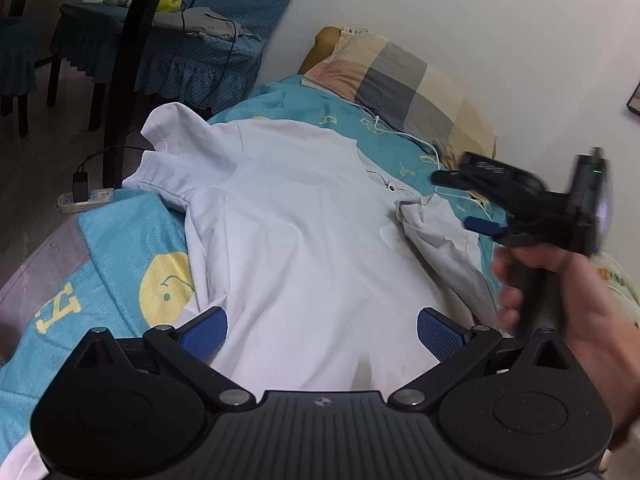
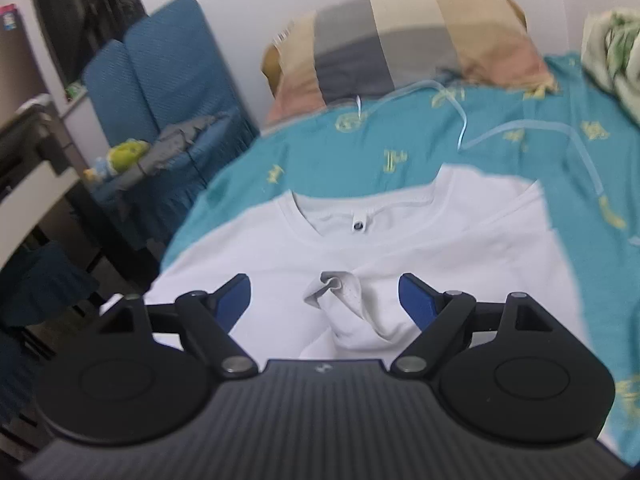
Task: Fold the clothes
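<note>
Left claw (image 1: 322,334): released, its blue-padded fingers (image 1: 204,334) spread wide above the near hem area of the white cotton short-sleeved T-shirt (image 1: 304,216), gripping nothing. Right claw (image 2: 325,300): likewise released, jaws standing wide, with a small crumpled peak of the shirt's fabric between them; the pads do not press on it. In the left wrist view this right claw (image 1: 460,200) appears blurred beside the shirt's right edge, held by a person's hand (image 1: 560,296) on its dark handle. The T-shirt lies spread flat on the bed, on a teal bedsheet with yellow smiley and letter prints (image 1: 120,248). One sleeve is laid out toward the bed's left edge; the fabric on the shirt's other side is folded over and rumpled. The round neckline with a small dark label (image 2: 357,225) lies at the shirt's far end. Beyond the shirt, a thin white cable (image 2: 464,120) trails across the sheet. Further from the shirt, a checked pillow in grey, beige and pink (image 2: 400,40) rests at the head of the bed against a white wall. Off the bed, left of the shirt, stand chairs with blue quilted covers (image 2: 160,64) carrying soft toys and a grey garment.
</note>
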